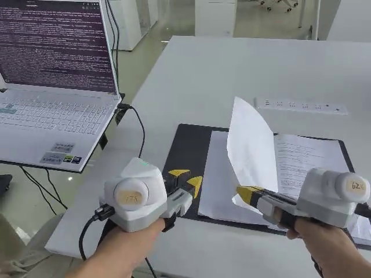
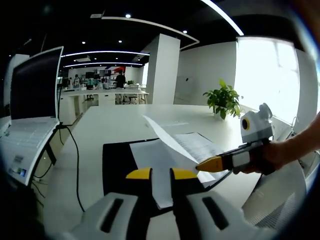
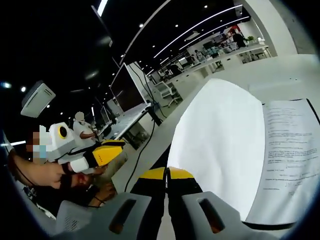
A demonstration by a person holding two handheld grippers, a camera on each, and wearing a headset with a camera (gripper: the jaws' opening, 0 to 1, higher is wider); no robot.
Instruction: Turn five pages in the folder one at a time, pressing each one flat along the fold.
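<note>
Nearest the headset, the person's left hand (image 1: 124, 249) and right hand (image 1: 316, 240) each carry a gripper at the near edge of the folder (image 1: 185, 156), which lies open on the white table (image 1: 203, 75).

The right gripper (image 1: 248, 194) is clenched on the bottom edge of one page (image 1: 249, 145). That page stands almost upright over the folder's fold, curling toward the left half. A white sheet lies flat on the left half and a printed sheet on the right half, so I judge this turn to be about halfway through. The sheets do not show how many of the five pages are already over. This page has not yet been laid down or pressed along the fold.

The left gripper (image 1: 186, 179) hovers just off the folder's near left corner. Its jaws are slightly parted and hold nothing, and it points across toward the lifted page. The right forearm reaches in from the folder's near right side.

A laptop (image 1: 52, 87) sits well to the left of the folder, and a power strip (image 1: 301, 106) lies beyond its far edge.
</note>
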